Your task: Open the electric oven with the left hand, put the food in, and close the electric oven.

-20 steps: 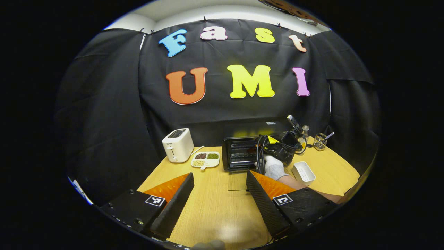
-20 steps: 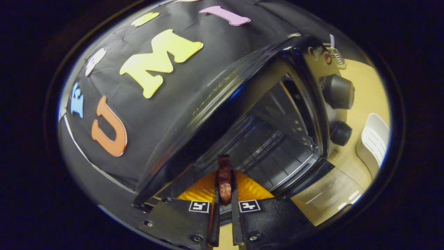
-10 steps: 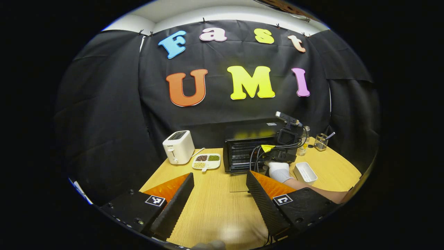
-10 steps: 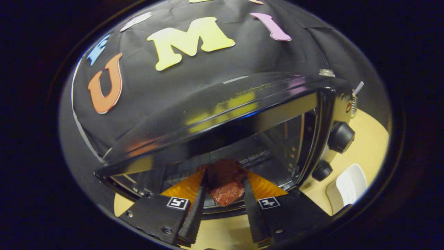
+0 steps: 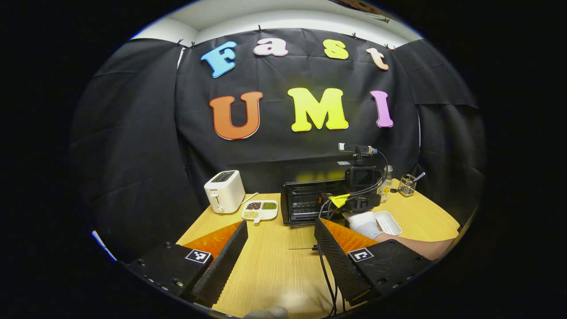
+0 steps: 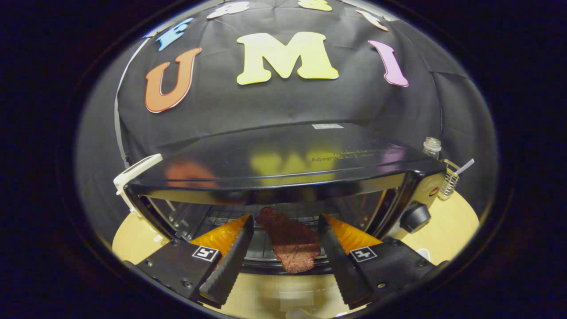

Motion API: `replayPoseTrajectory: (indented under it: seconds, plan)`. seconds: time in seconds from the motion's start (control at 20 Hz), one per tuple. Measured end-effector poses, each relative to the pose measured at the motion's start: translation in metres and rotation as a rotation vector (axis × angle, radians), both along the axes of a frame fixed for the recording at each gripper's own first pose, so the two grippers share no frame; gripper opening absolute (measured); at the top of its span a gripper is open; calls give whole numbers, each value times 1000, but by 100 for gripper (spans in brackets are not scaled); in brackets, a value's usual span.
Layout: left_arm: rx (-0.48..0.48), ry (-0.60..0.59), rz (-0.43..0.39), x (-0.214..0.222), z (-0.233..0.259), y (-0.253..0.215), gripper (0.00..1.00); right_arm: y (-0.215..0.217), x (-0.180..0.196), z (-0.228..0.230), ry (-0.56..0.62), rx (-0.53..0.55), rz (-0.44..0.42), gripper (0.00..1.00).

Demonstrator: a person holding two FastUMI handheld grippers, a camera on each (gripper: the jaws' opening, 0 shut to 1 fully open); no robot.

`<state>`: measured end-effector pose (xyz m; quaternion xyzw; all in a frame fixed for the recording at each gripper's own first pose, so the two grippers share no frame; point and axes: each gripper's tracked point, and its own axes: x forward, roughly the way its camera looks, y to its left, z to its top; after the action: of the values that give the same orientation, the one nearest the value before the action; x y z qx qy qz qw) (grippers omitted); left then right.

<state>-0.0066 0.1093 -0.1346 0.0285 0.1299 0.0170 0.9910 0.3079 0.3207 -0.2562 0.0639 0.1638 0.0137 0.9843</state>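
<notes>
Reddish meat slice (image 6: 290, 243): lies at 12 o'clock between right tongs (image 6: 283, 270), lengthwise into open oven (image 6: 283, 177).
Right tongs: wide, empty.
Left tongs (image 5: 281, 261): wide, farther back.

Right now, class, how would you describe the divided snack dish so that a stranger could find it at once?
Start at the wooden table against the black cloth wall. Near its back edge, between the white toaster and the black electric oven, lies a small white dish. It alone is split into compartments, holding dark, green and pale bits.
</notes>
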Motion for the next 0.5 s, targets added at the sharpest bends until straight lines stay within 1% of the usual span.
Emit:
replayPoseTrajectory:
  seconds: [0.15,0.25,0.35,0.5]
  plan:
    - [-3,-10,0,-1,6,-1,97,4,-32,14,-7,20,77,93]
    - [1,-20,-2,-3,11,-3,97,-5,-60,30,-13,-12,112,93]
    - [-1,-28,-13,-4,16,-8,97,-18,-91,57,-43,-34,143,93]
    - [-1,-37,-41,-8,20,-19,97,-51,-142,106,-105,-79,174,93]
